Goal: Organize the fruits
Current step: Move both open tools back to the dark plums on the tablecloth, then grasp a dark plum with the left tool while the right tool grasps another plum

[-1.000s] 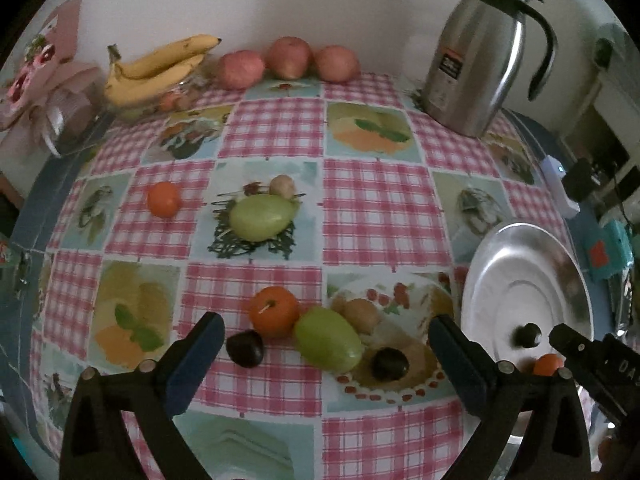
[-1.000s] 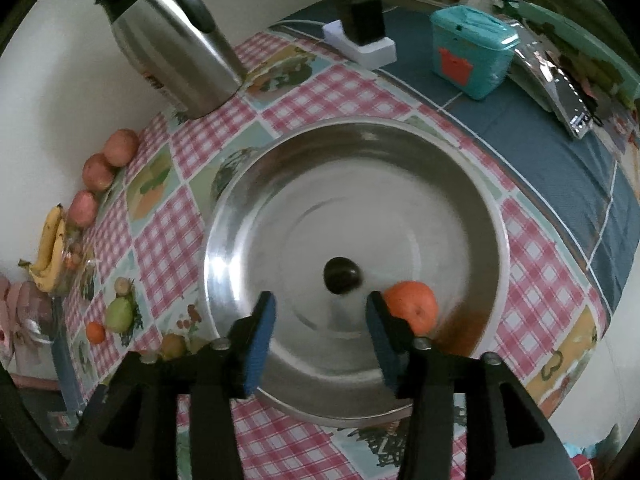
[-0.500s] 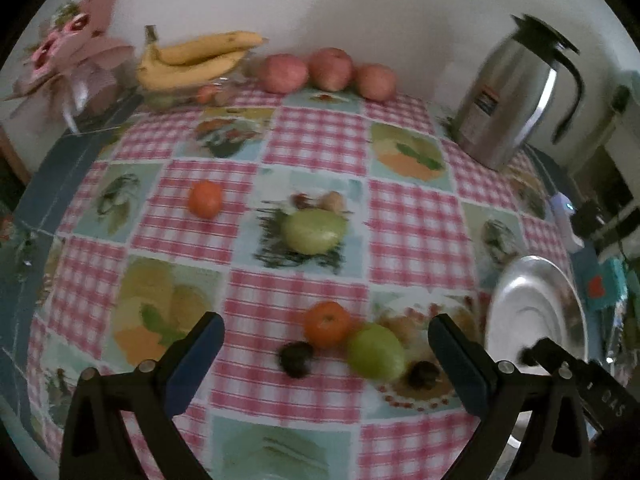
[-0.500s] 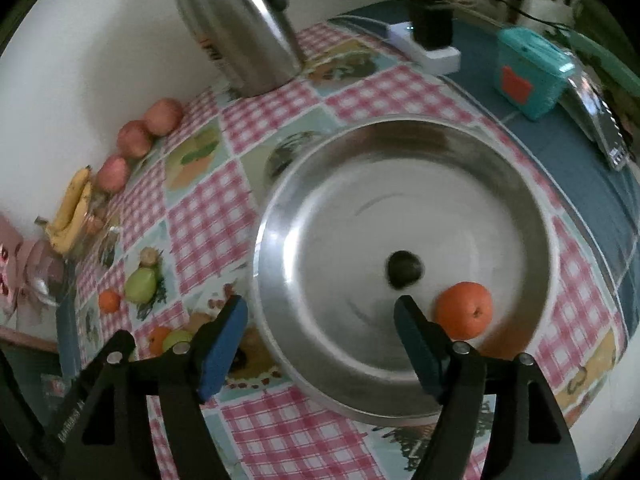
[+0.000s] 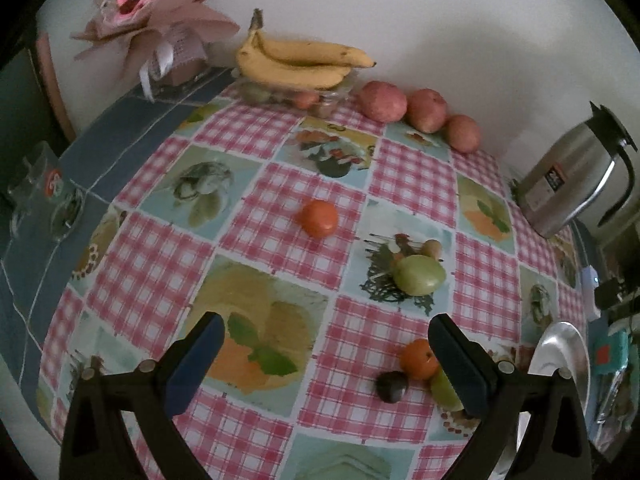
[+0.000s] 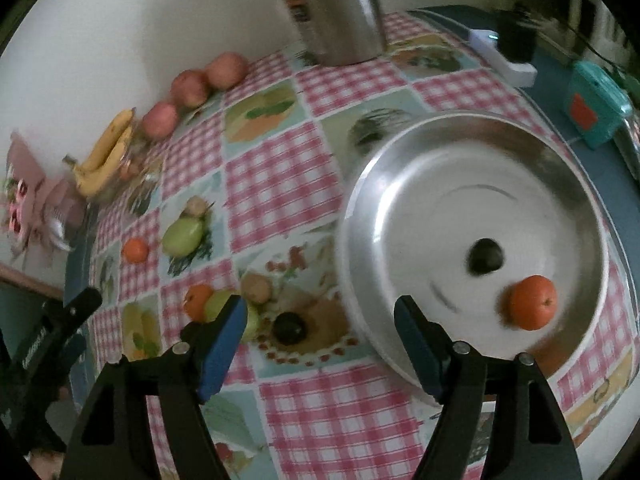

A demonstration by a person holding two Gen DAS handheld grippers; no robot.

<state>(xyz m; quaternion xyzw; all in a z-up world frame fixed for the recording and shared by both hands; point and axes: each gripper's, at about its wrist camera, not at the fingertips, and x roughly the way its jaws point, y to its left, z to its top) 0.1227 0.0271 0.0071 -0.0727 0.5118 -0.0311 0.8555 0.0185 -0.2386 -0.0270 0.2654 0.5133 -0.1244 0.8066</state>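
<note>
Tablecloth [image 5: 256, 232] under green mango [image 5: 419, 275], long axis left-right; both grippers wide, empty.

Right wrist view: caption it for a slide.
Open tool above the tablecloth; an orange and a dark fruit in the metal tray.

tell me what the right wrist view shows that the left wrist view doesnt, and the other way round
Only the right wrist view shows inside the metal bowl: a dark fruit and an orange. It also shows the open right gripper.

Only the left wrist view shows the open left gripper from behind and a clear cup on the blue cloth at the far left.

Both show the bananas, three red apples, the steel jug, the bouquet, and the loose fruit on the checked cloth.
</note>
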